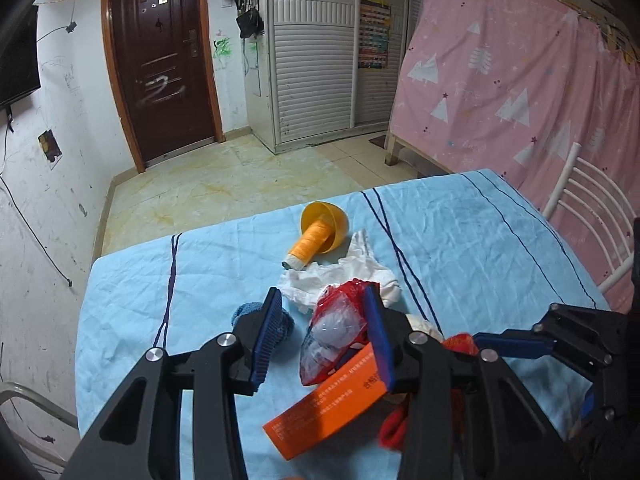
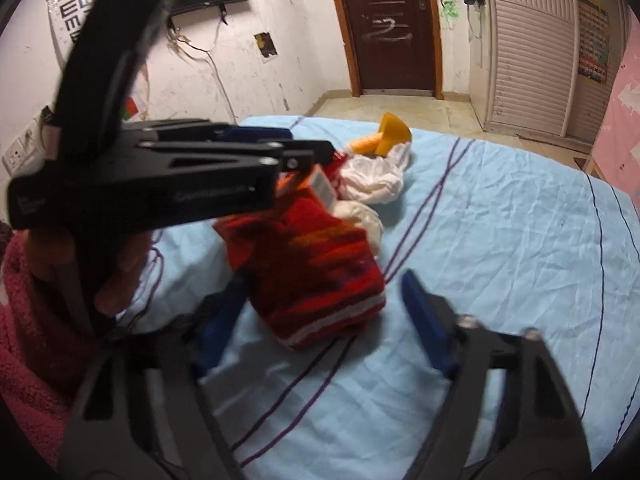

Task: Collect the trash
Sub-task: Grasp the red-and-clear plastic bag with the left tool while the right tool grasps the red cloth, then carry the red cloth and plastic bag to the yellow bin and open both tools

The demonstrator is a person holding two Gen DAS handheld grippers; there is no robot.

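On the light-blue striped cloth-covered table, the left gripper spreads apart around a red-and-clear plastic wrapper near the table's near edge. The right gripper gapes around a red knitted sock.

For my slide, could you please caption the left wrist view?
Open left tool reaches toward red plastic wrapper beside orange box on blue cloth.
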